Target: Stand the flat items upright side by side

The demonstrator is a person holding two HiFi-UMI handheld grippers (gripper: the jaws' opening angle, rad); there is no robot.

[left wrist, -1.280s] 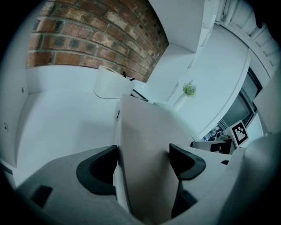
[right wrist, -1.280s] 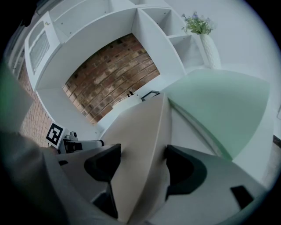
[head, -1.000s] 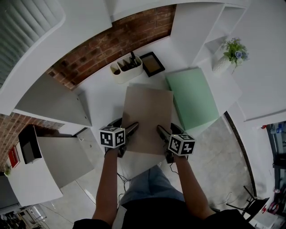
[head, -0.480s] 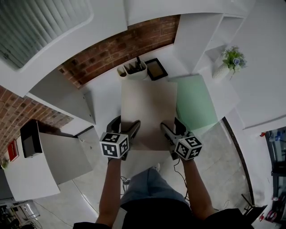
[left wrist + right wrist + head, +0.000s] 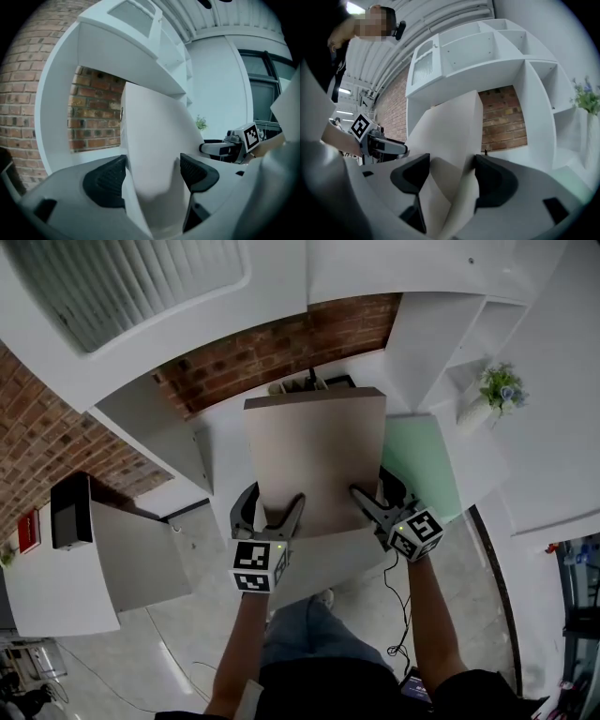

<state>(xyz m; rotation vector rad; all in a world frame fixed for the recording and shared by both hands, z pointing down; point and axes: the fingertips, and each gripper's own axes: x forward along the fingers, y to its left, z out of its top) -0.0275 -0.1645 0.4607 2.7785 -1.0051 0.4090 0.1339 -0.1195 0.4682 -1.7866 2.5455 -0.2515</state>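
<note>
Two flat items show from my head view, and I hold one of them clear of the desk. At far left a dark box-shaped device sits on a white cabinet, well apart from the work.

Next comes my left gripper. Its fingers straddle the lower left corner of the tan folder, one on the near face and one round the side edge. In the left gripper view the folder fills the gap between the dark pads, and they are clamped on it.

The tan folder itself is up in the air in the middle, close to upright. Its broad face is turned toward me and its top edge is up against the brick wall behind. The tip of a holder just peeks above that top edge; I cannot make out more of it.

My right gripper has the lower right corner. In the right gripper view the fingers stand fairly wide, yet the folder's leaves spread between the pads and both press on them.

Just right of that, the pale green folder lies flat on the desk, partly hidden by the tan one. Farthest right, a small potted plant stands on a white shelf.
</note>
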